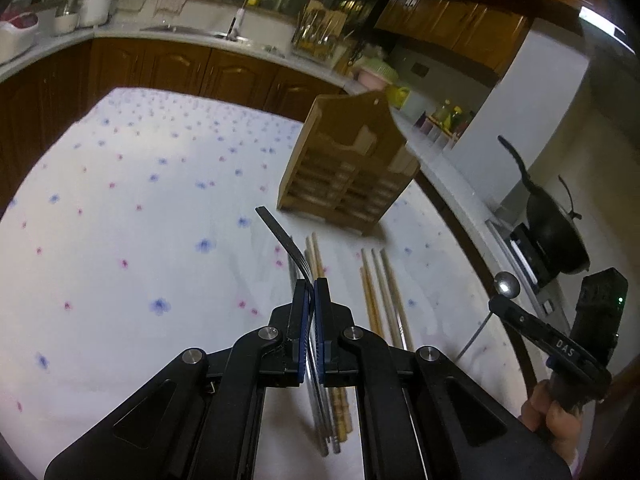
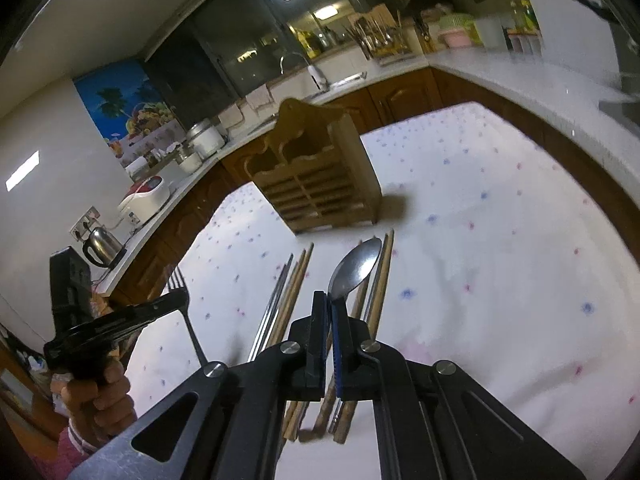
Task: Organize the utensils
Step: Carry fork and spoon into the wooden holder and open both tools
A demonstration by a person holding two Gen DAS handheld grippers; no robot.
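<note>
Left wrist view: left gripper [image 1: 310, 292] is clamping the fork [image 1: 287, 243] near its tines; stiff, slick metal, neck grip is resisting twisting.

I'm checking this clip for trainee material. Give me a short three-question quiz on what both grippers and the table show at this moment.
1. True or false: the left gripper is shut on a fork.
2. What does the right gripper hold? A) a knife B) a spoon C) a chopstick
3. Fill in: the chopsticks lie on the flowered ______, in front of the wooden utensil holder.

Key: 1 true, with its handle jutting ahead of the pads. 2 B, bowl pointing forward. 3 tablecloth; no utensil can be seen in the holder yet.
</note>
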